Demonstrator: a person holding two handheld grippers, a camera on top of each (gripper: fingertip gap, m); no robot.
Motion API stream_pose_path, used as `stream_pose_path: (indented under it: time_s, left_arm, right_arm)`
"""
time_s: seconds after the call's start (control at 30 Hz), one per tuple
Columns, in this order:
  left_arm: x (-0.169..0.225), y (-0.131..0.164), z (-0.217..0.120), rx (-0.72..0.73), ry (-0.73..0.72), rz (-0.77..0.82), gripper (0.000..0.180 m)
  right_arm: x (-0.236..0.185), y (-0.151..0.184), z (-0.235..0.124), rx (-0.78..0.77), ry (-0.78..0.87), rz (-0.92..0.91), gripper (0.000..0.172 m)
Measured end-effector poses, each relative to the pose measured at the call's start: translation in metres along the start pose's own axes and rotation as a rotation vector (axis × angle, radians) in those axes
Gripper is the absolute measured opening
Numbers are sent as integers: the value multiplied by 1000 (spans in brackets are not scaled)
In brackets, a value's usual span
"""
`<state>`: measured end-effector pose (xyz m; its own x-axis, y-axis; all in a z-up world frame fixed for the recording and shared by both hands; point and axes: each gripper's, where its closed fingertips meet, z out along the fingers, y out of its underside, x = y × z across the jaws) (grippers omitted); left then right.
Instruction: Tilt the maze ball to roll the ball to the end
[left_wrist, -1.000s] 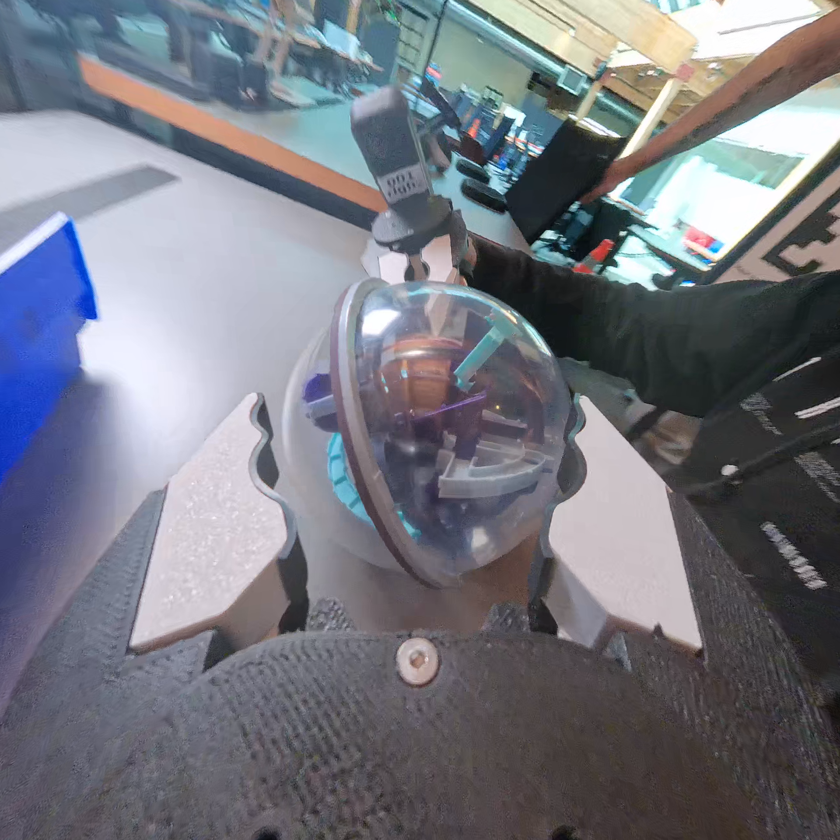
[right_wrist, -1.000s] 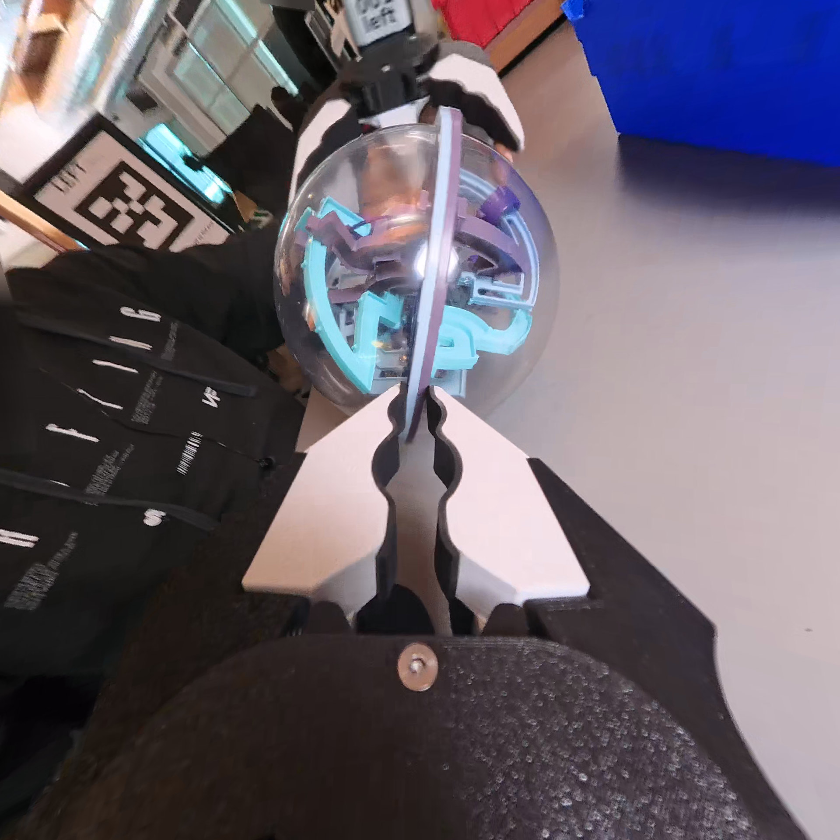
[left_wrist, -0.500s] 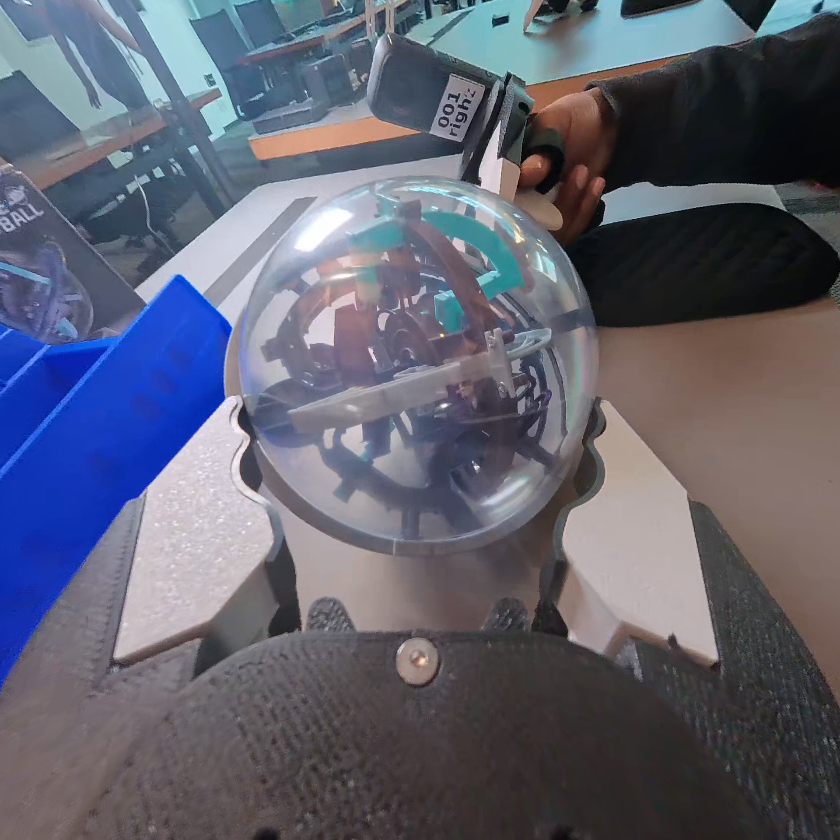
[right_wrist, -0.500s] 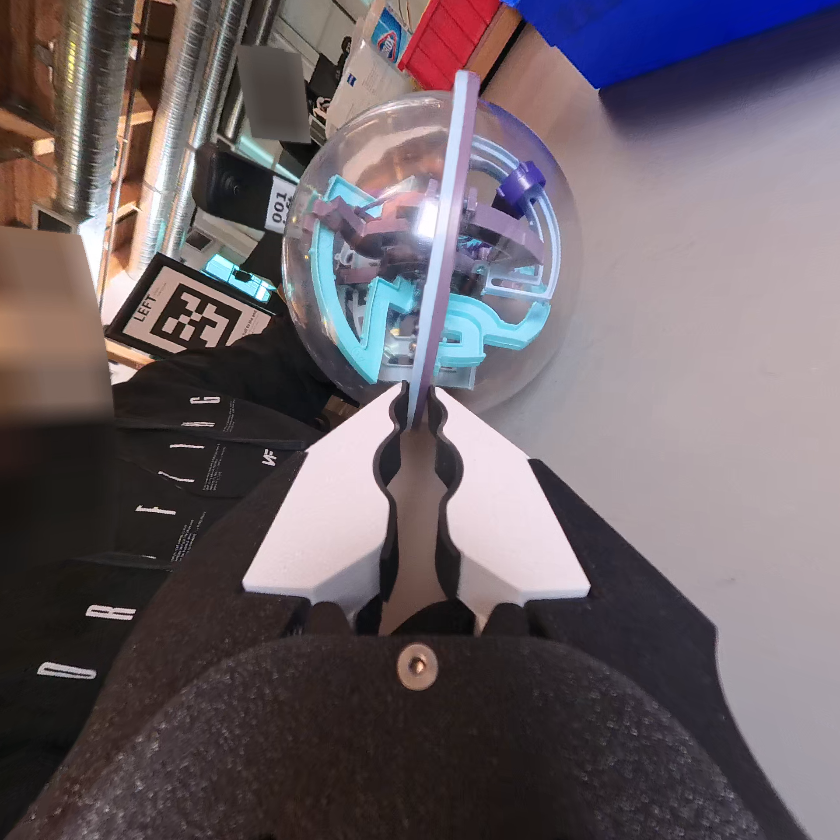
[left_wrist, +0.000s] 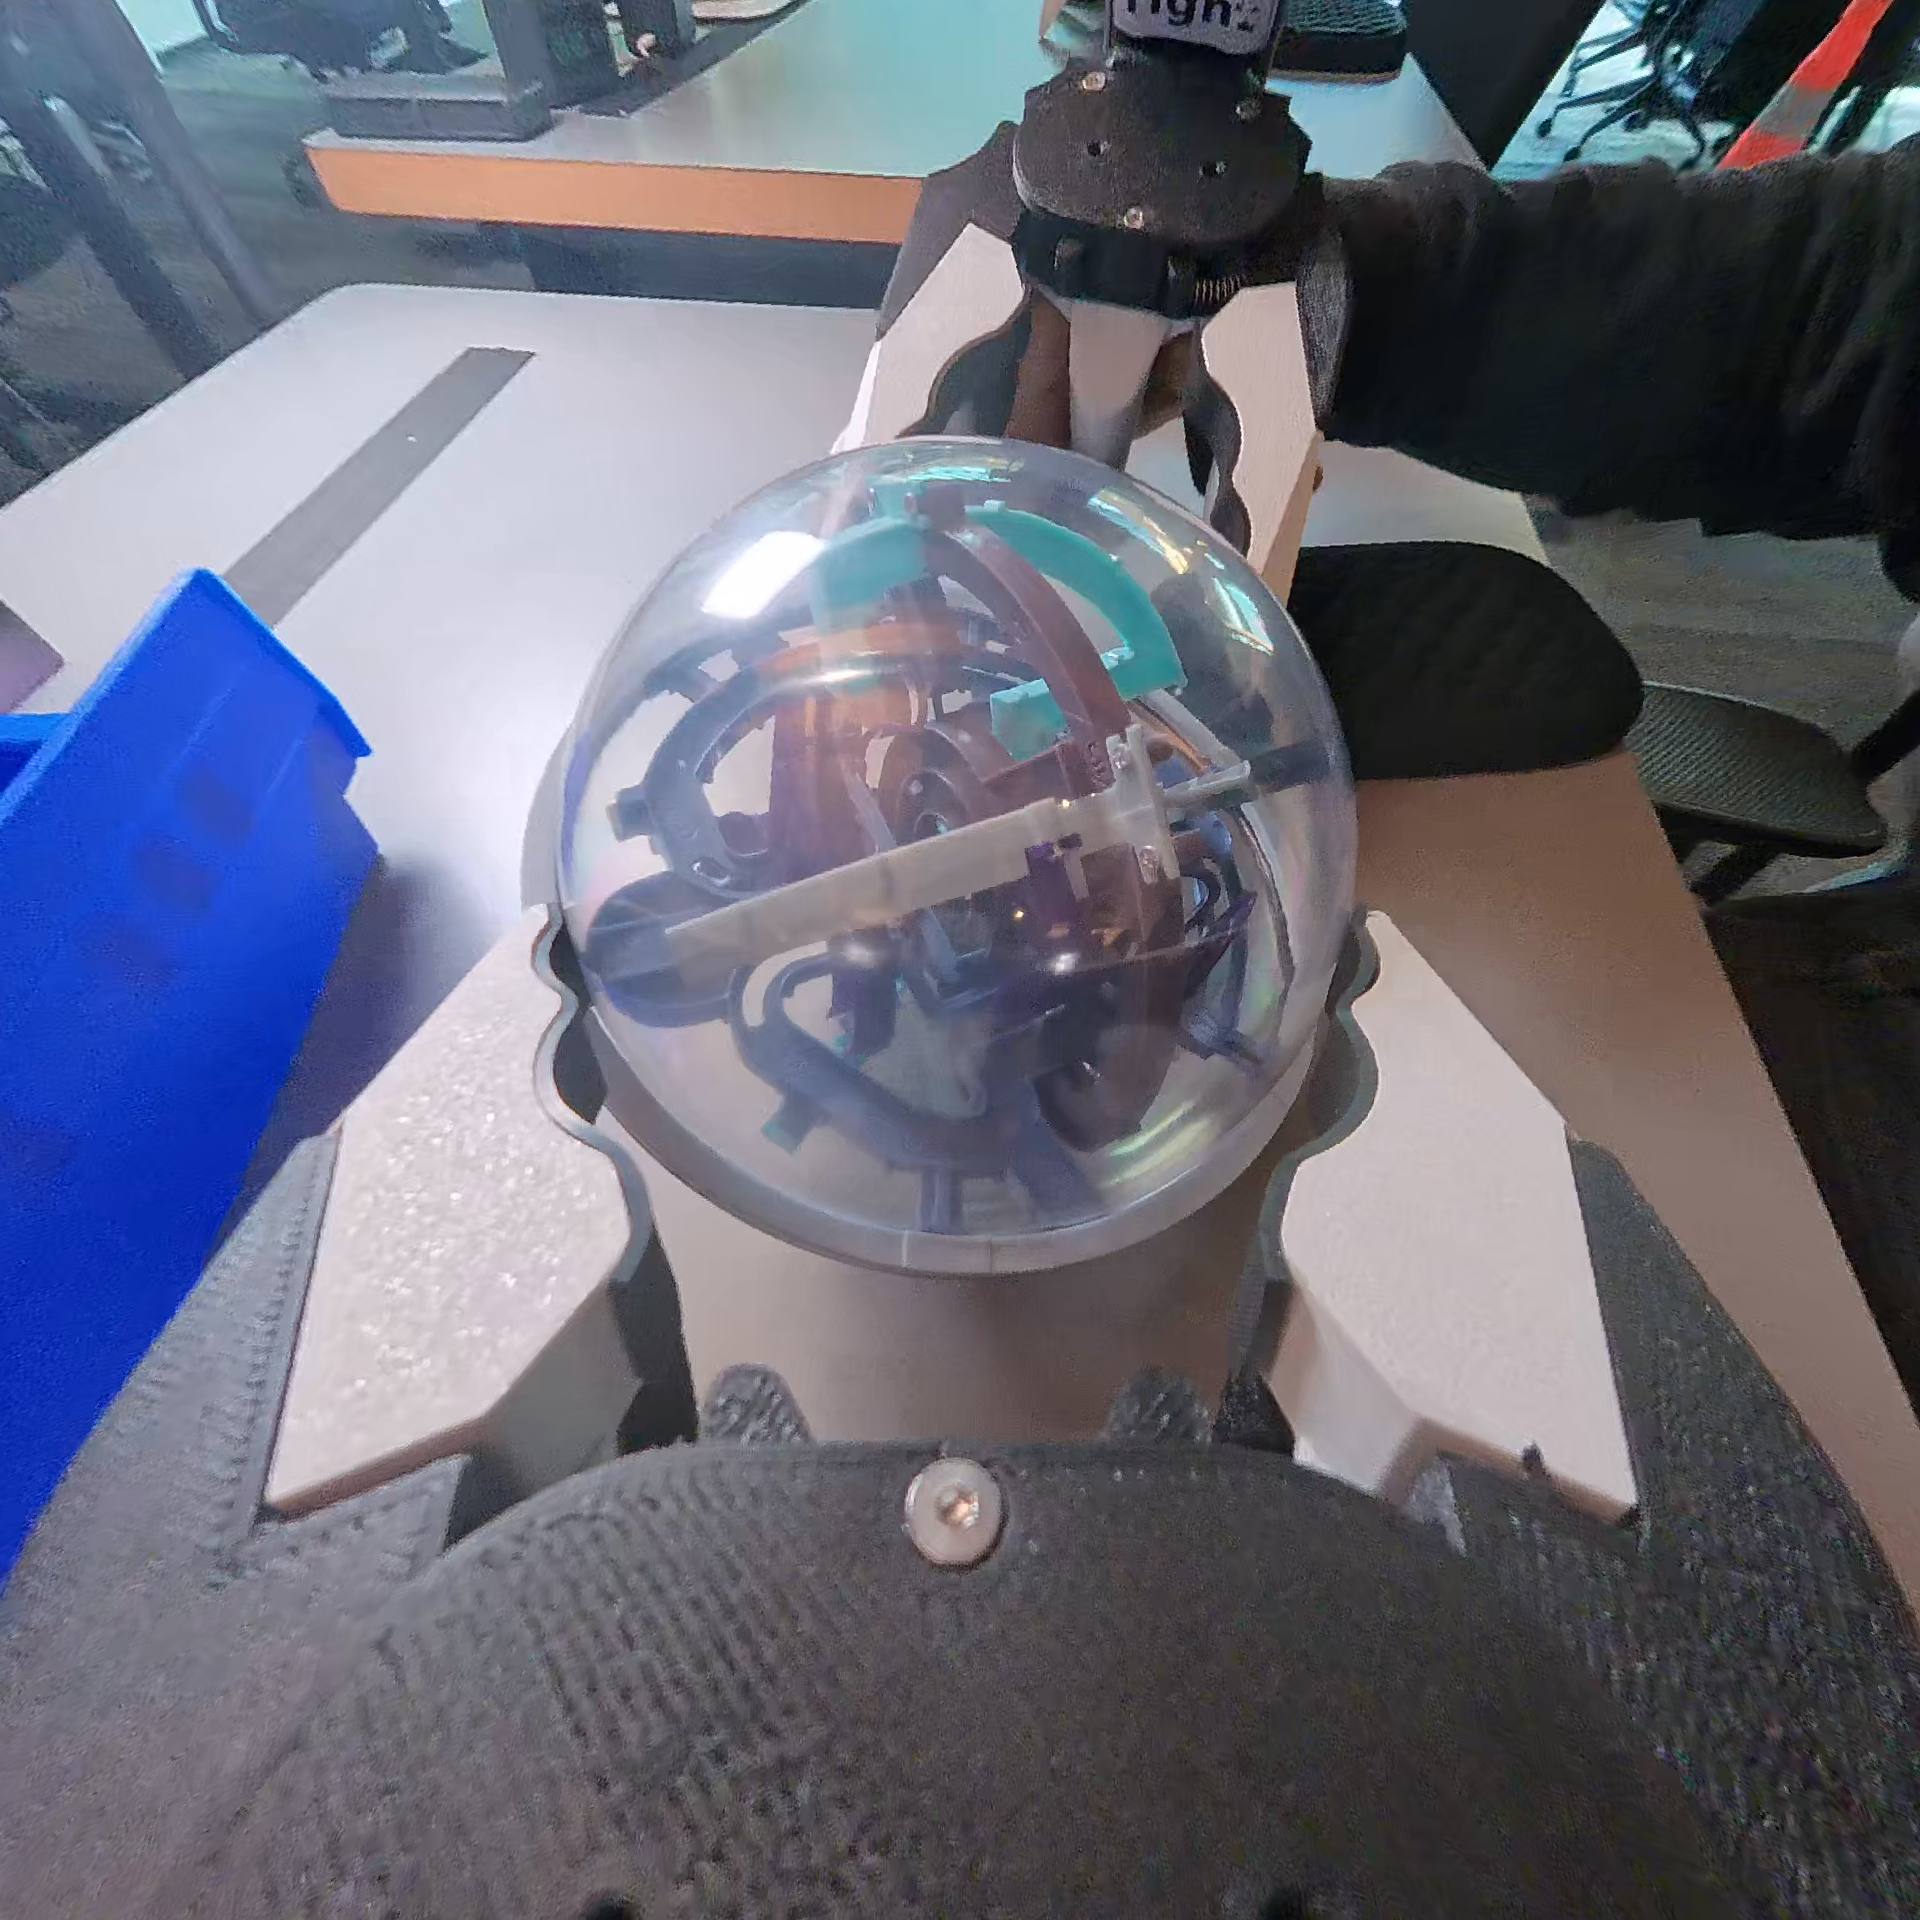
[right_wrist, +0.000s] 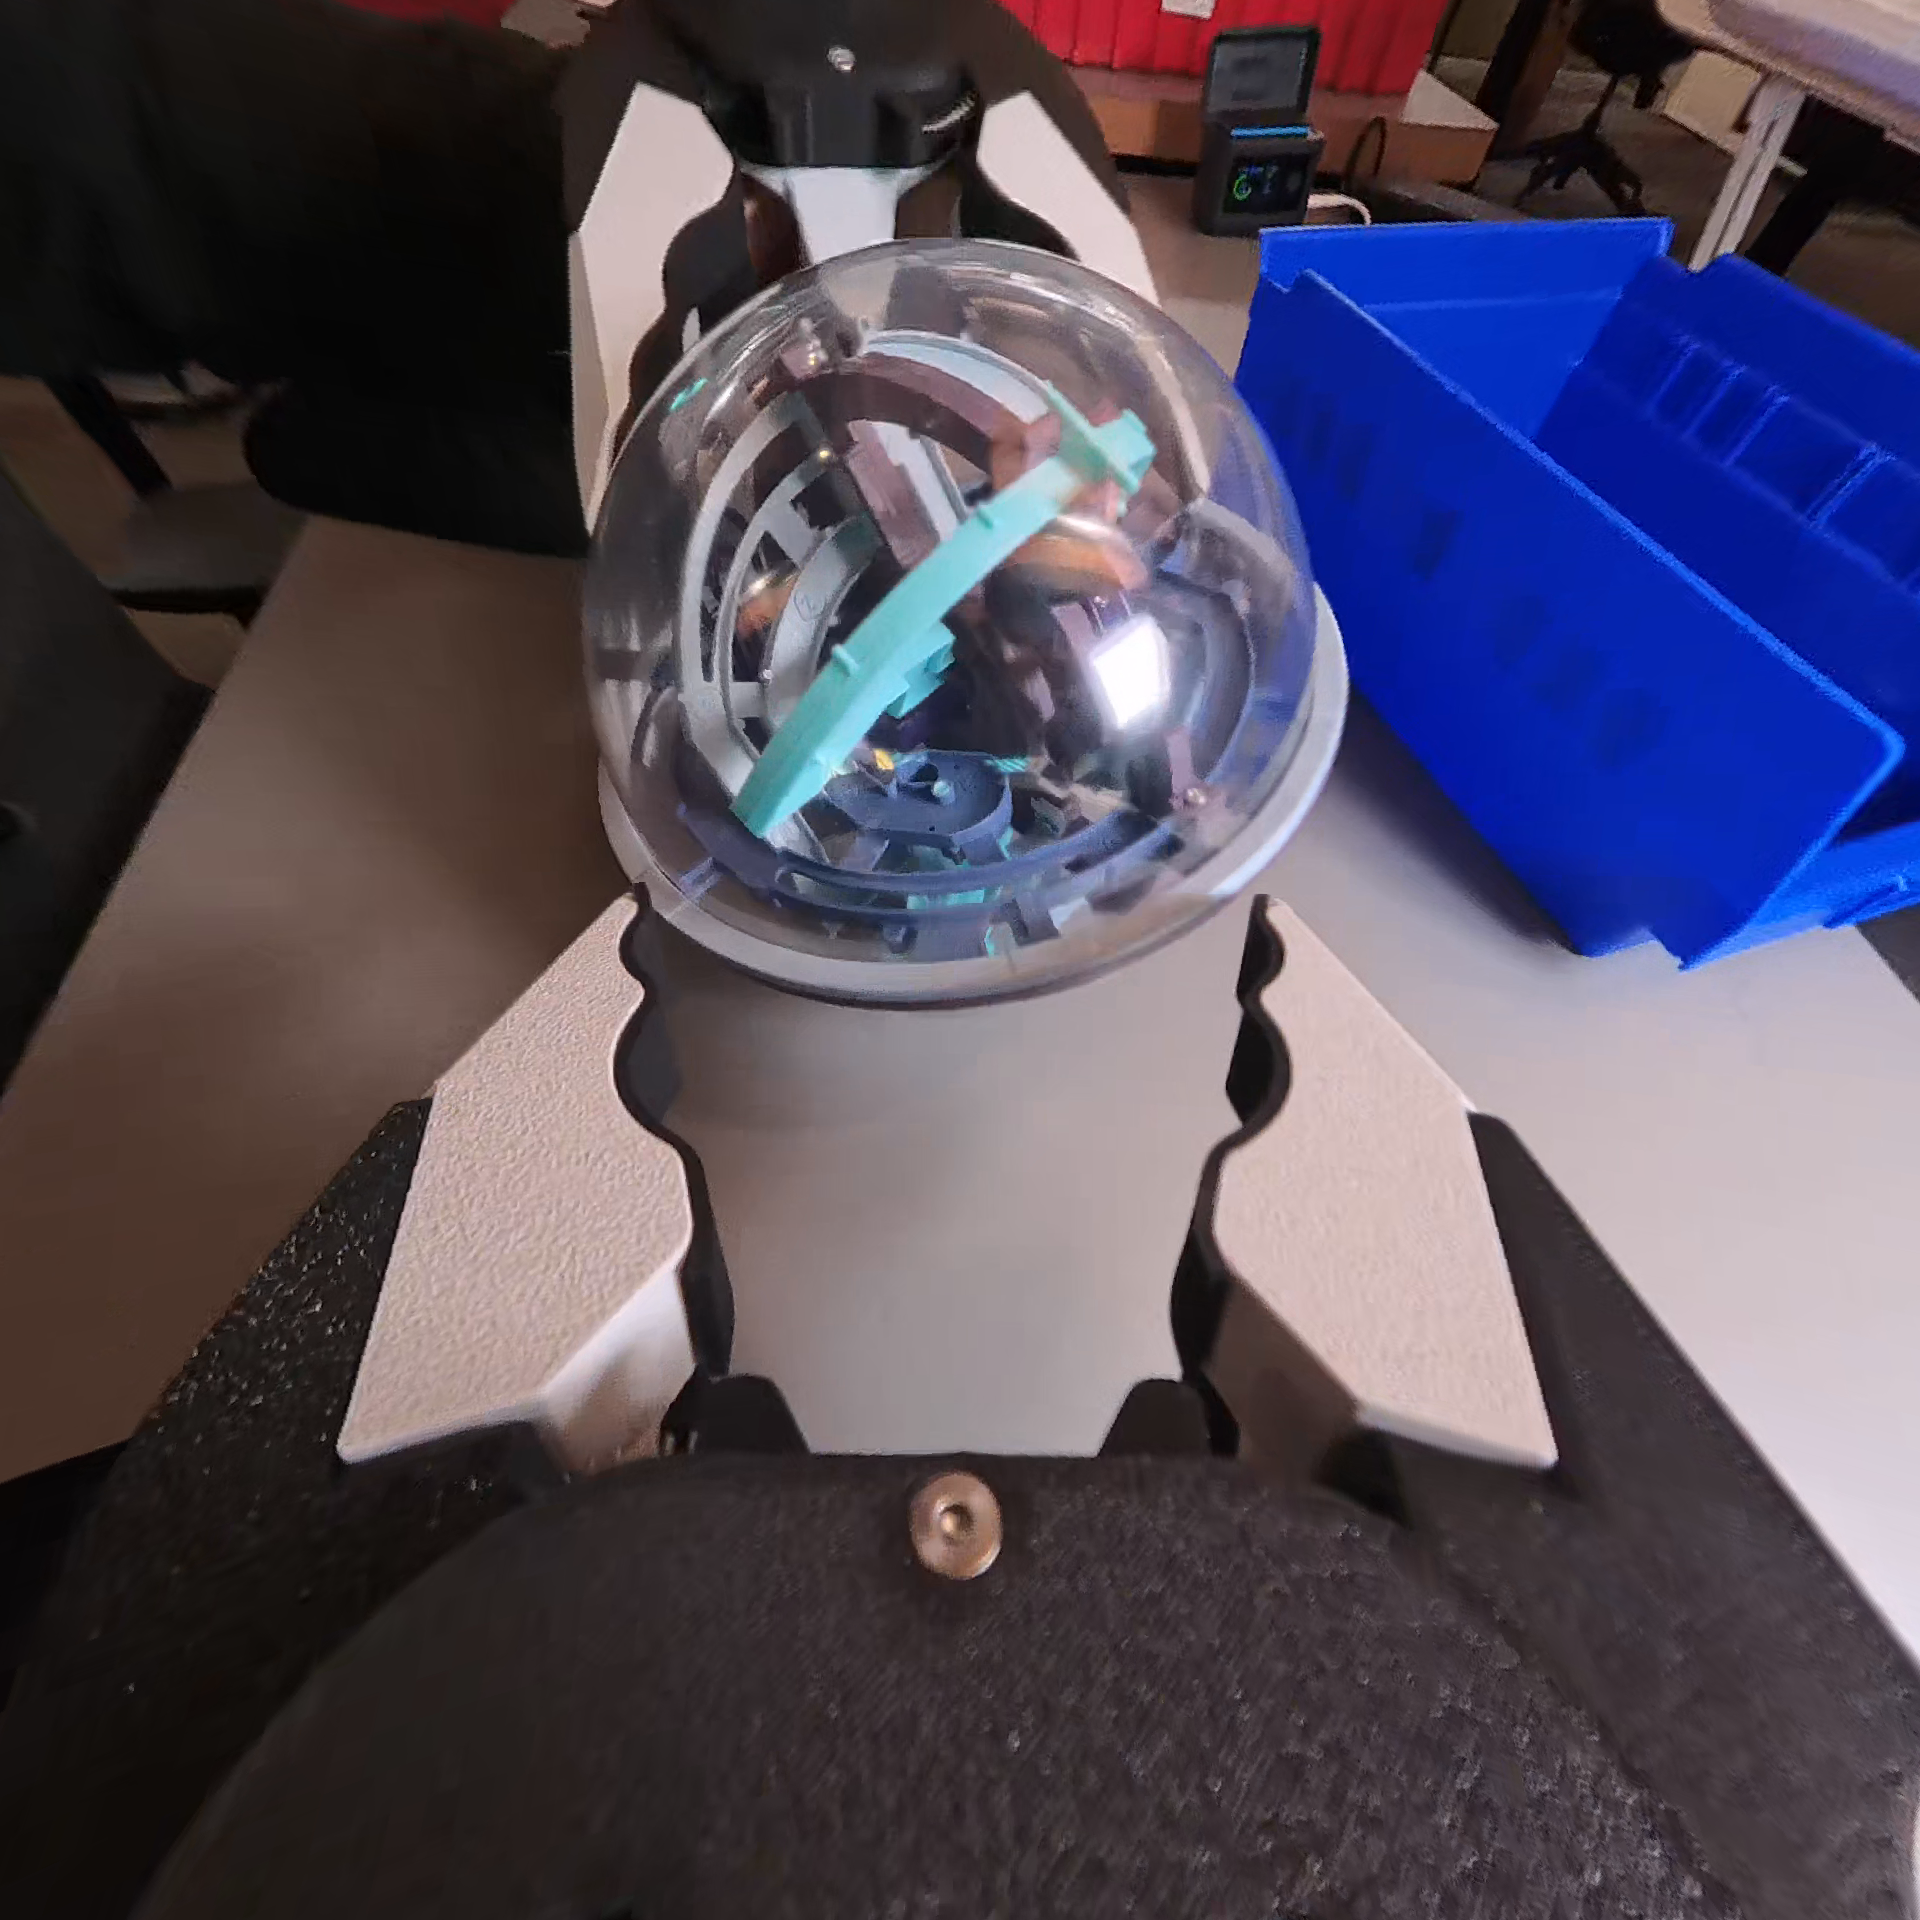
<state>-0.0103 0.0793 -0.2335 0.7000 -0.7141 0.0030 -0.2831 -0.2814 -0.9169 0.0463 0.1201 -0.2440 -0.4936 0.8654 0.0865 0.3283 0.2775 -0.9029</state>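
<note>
A clear maze ball (left_wrist: 956, 852) sits held between the two pale fingers of the left gripper (left_wrist: 951, 966), whose wide-spread pads press against the globe's opposite sides just above the grey table (left_wrist: 582, 499), with a blue bin (left_wrist: 156, 862) close by on one side. The right gripper (right_wrist: 945, 925) faces it from the far side with its jaws spread wide and nothing in them; the ball's rim (right_wrist: 935, 987) lies just ahead of its fingertips, and whether they touch it cannot be told. Inside the globe, teal (right_wrist: 894, 644), brown and dark blue tracks cross one another, and a tiny pale bead (right_wrist: 938, 790) that may be the rolling ball rests on a dark blue platform low in the sphere, though it is too small to be sure. The maze looks unfinished: the globe is in hand and tilted, but nothing shows the ball at the end of the track, so more turning seems to remain
</note>
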Motion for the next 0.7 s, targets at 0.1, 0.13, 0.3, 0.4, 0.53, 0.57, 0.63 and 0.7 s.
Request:
stream_pose_path:
  time_s: [0.1,0.13,0.3,0.4,0.53,0.57,0.63,0.7]
  left_arm:
    - [-2,-2,2,-7,41,-57,138]
    - [-2,-3,3,-9,53,-66,138]
    - [-2,-8,3,-11,102,-108,138]
    - [2,-14,4,-11,137,-129,137]
    - [1,-18,6,-11,153,-144,137]
    - [1,-17,5,-15,160,-149,137]
    - [0,-17,4,-12,179,-164,136]
    - [0,-15,2,3,206,-186,136]
  right_arm:
    - [1,4,6,-4,32,-10,112]
    - [1,5,7,10,34,5,113]
    - [-4,11,9,50,30,85,111]
    - [-8,19,11,48,7,133,101]
    - [-11,23,14,40,7,153,102]
    - [-11,22,14,38,7,156,102]
    - [-12,21,14,30,6,164,102]
    - [-13,18,12,33,3,170,102]
